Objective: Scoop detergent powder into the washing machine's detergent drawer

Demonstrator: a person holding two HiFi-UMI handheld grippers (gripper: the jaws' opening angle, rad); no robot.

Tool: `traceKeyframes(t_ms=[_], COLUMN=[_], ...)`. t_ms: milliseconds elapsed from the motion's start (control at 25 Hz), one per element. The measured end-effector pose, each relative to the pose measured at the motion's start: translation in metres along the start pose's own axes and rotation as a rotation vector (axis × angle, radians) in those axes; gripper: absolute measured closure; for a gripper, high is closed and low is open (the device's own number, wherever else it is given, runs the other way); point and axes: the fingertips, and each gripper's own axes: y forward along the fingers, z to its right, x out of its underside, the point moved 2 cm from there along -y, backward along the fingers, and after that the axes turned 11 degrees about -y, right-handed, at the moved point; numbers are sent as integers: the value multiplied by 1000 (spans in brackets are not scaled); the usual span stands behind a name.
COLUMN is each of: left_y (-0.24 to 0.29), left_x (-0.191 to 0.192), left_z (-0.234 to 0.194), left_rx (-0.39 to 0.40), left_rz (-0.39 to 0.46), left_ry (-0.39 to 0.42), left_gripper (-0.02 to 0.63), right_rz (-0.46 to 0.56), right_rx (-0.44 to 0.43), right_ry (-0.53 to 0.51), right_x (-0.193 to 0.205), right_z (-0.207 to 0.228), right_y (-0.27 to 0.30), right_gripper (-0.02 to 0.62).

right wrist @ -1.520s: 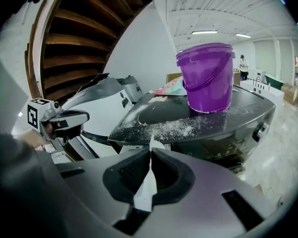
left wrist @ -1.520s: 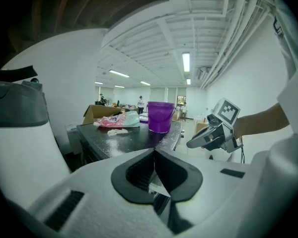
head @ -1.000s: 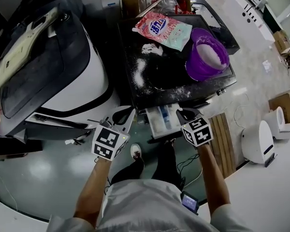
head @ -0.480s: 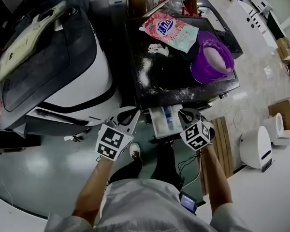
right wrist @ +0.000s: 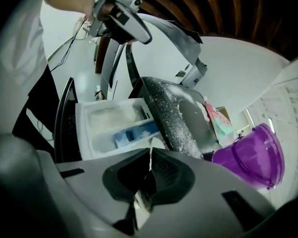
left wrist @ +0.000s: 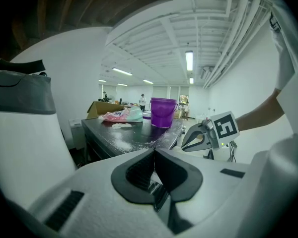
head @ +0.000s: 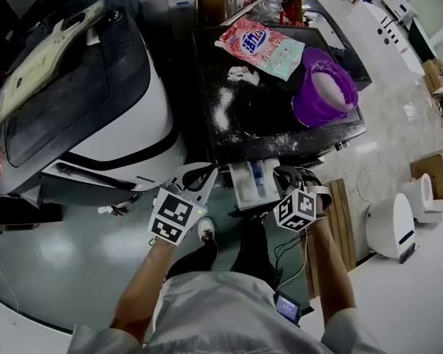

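Left hand-held gripper (head: 199, 174) and right hand-held gripper (head: 292, 174): jaws closed together. The detergent drawer (head: 252, 183) stands open between them, at 12 o'clock. The right gripper view shows white powder in its compartments; the left gripper view shows the purple bucket (left wrist: 163, 112) on the table (left wrist: 119, 133).

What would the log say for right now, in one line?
left gripper: shut, empty | right gripper: shut on white scoop | detergent drawer: open, between grippers

Detergent bag (head: 262, 44) lay at the back of the washing machine top (head: 264, 103); bucket (head: 325, 87) to its right, spilled powder (head: 221, 110) left. Detergent drawer (head: 252, 184) stood out in front, between left gripper (head: 204, 172) and right gripper (head: 288, 174).
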Motion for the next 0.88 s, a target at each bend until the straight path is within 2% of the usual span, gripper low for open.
traceKeyframes(t_ms=[400,560,880], left_y=[-1,-1,-2], left_x=[2,0,-2], left_z=[15,21,31], left_rx=[19,25,31], left_rz=[-7,-5,-1], left_ry=[26,42,54], left_gripper=[595,595,595], right_rz=[-85,-95,-89], right_rx=[84,130,151], right_ry=[-249,-253,-225], right_x=[4,7,10], right_z=[-9,-7,-7], right_y=[-6,-12,-22], right_gripper=[591,591,591])
